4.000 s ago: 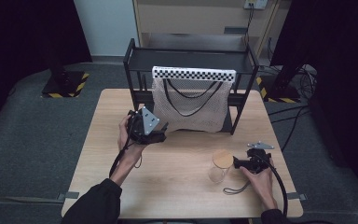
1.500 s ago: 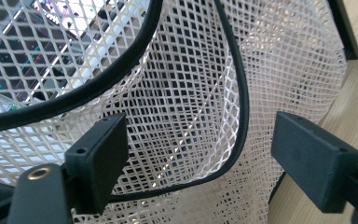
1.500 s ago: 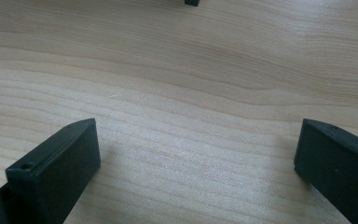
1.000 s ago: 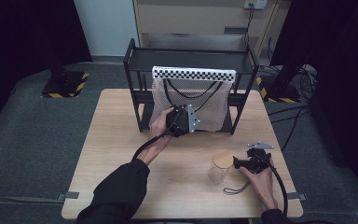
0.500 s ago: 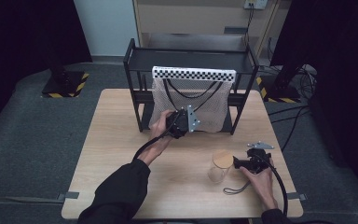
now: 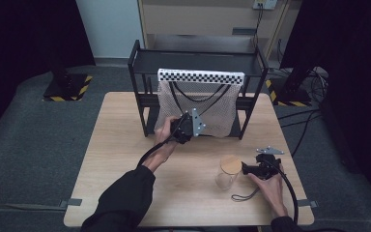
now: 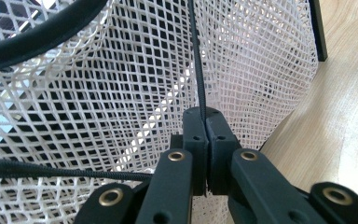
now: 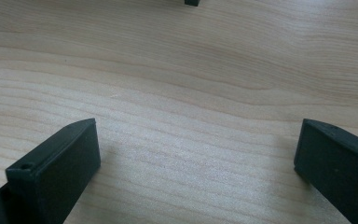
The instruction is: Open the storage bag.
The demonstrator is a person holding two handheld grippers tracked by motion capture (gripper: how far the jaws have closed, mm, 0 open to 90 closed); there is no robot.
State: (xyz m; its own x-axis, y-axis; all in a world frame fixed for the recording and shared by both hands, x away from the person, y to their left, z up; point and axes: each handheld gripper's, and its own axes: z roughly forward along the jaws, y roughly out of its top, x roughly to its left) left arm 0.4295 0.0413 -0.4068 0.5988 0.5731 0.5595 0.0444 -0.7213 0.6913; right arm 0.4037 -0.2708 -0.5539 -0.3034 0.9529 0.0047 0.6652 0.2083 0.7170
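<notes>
Hanging from a checkered bar (image 6: pixel 201 76) on the black rack (image 6: pixel 140 63), the white mesh bag (image 6: pixel 217 108) blocks most of what sits behind it; its lower left corner is covered by the left claw (image 7: pixel 204 122) and hand in the high view. Left claw: jaws pressed fully together, pinching a thin black cord (image 7: pixel 196 51) that runs up across the open diamond netting; a thicker black strap (image 7: pixel 37 32) curves across the top left, cut off by the frame. Right claw (image 8: pixel 193 154): jaws spread wide, nothing between them, resting low over bare pale wood-grain desk (image 8: pixel 177 70). In the high view it sits just beside a clear glass jar (image 6: pixel 225 179) with a round cork-coloured lid (image 6: pixel 231 165); whether it touches the jar is unclear.
</notes>
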